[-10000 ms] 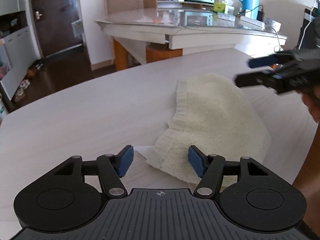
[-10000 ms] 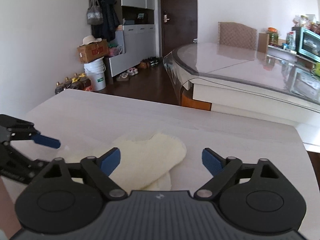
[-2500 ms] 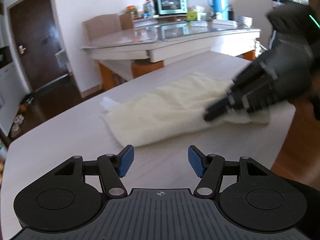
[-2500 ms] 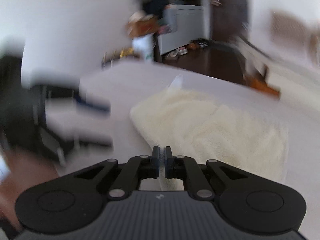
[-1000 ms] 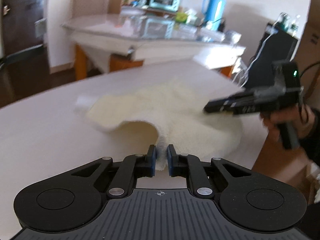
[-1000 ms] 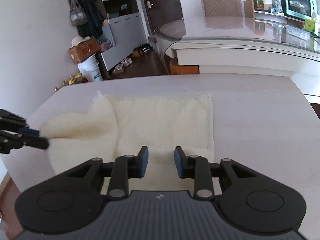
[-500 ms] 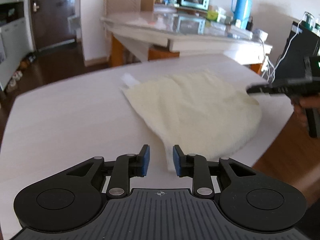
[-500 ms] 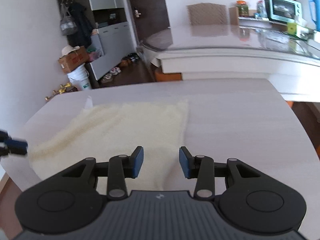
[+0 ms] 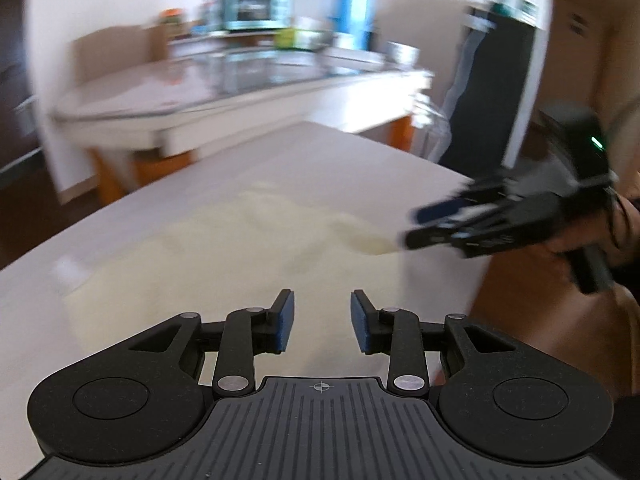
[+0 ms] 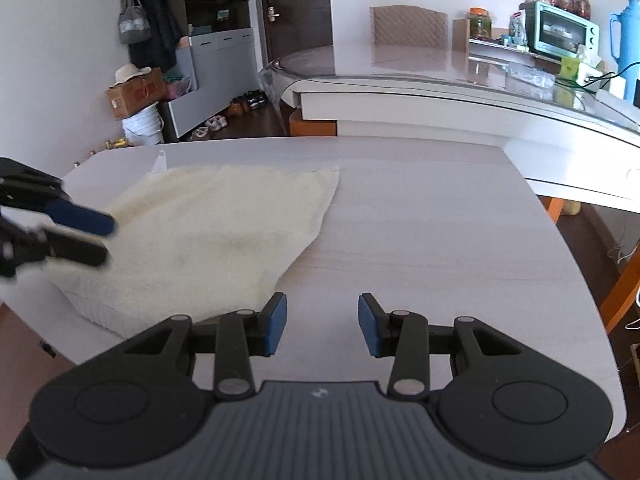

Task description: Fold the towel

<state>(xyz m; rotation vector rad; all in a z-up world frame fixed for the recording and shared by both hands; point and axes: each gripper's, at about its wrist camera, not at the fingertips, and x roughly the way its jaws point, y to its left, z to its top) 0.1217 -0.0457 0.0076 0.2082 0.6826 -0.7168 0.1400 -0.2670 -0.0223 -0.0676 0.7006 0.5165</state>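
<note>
Right wrist: left tool [image 10: 80, 236] above towel [image 10: 208, 236]

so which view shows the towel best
The right wrist view: the towel is sharp there, spread flat on the table, most edges visible. The left wrist view shows the towel too, but motion-blurred, its outline hard to trace.

We can read no text, label, brand or number anywhere; print on the cardboard box [image 10: 134, 96] at ten o'clock is too small.

A home: toaster oven [image 10: 562, 26], shoes [image 10: 208, 124] by the door [image 10: 294, 4].
</note>
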